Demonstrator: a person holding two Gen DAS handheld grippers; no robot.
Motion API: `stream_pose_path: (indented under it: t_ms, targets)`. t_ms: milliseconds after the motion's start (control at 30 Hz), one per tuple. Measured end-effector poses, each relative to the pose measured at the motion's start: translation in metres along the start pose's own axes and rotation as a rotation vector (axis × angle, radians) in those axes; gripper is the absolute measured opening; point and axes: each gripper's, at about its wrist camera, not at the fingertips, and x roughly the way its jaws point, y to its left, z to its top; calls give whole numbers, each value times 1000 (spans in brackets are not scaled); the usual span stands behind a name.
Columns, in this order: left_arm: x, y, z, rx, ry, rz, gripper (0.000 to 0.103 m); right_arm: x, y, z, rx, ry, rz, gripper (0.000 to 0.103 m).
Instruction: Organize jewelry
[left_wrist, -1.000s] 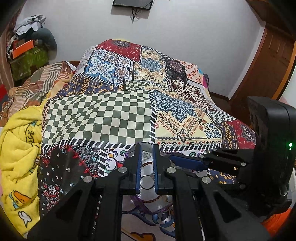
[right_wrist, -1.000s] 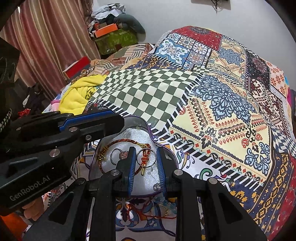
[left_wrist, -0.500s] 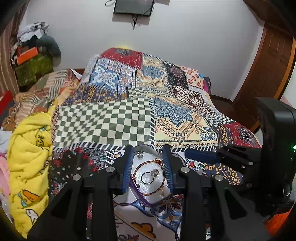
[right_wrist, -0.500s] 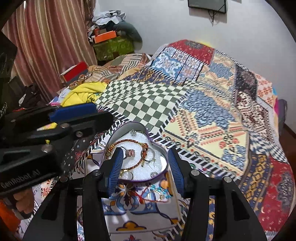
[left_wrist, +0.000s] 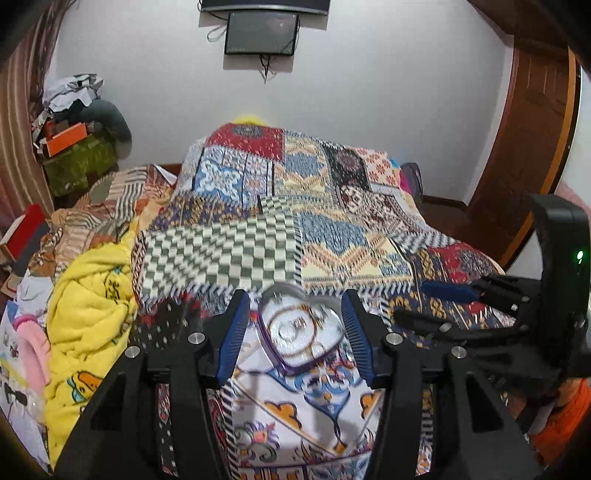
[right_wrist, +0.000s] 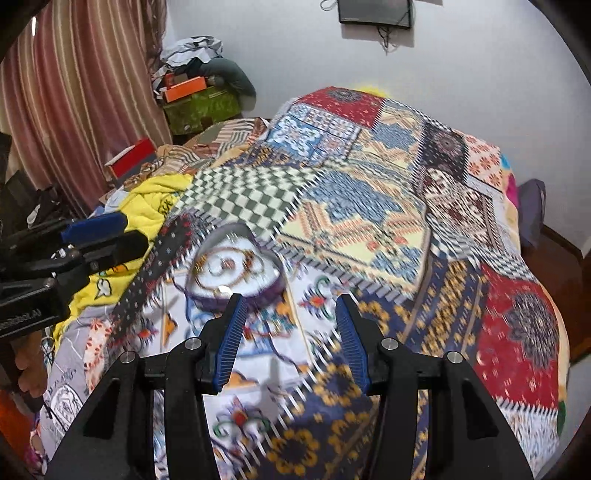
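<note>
the heart-shaped tray (left_wrist: 301, 334) sits on the patchwork bedspread (left_wrist: 332, 254) near the bed's near edge, its purple rim around a pale, sparkly inside. in it lie a beaded bracelet (left_wrist: 291, 334) curled in a loop, and a ring (left_wrist: 295, 325) inside that loop — the blur hides any finer detail. the right wrist view shows the same tray (right_wrist: 236, 273) further off, up and to the left of the fingers, with the bracelet (right_wrist: 221, 266) a brownish loop inside.

the left gripper (left_wrist: 295, 336) hangs above the tray with its jaws apart and opening; the tray shows in the gap between the blue pads (left_wrist: 231, 339), but the pads touch neither its rim nor anything in it. the right gripper (right_wrist: 291, 338) also has its jaws apart, with only bedspread (right_wrist: 369, 221) showing between the pads (right_wrist: 231, 341) — nothing is gripped. each gripper shows in the other's view: the right one (left_wrist: 448, 290) at the right edge of the left wrist view, the left one (right_wrist: 96, 227) at the left edge of the right wrist view.

a yellow blanket (left_wrist: 85, 314) lies bunched along the left side of the bed. a dark screen (left_wrist: 262, 33) is mounted on the white wall beyond, a striped curtain (right_wrist: 81, 99) hangs at the left, and a wooden door (left_wrist: 524, 147) stands at the right.
</note>
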Motion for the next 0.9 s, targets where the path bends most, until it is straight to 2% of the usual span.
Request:
stream_pose_path:
  t_ms: [300, 467, 600, 700, 767, 900]
  targets:
    - [26, -26, -43, 14, 120, -32, 51, 4, -21, -37, 39, 84, -18, 47]
    - [56, -40, -62, 24, 206, -56, 51, 10, -31, -48, 70, 107, -8, 47]
    - [81, -46, -69, 40, 257, -42, 51, 15, -40, -53, 97, 118, 3, 47]
    - [94, -47, -68, 45, 270, -28, 50, 18, -44, -55, 111, 123, 10, 47]
    - [104, -45, -68, 43, 279, -16, 46, 19, -45, -56, 115, 124, 12, 47]
    - [109, -45, -67, 25, 267, -10, 45, 24, -48, -56, 133, 130, 21, 47]
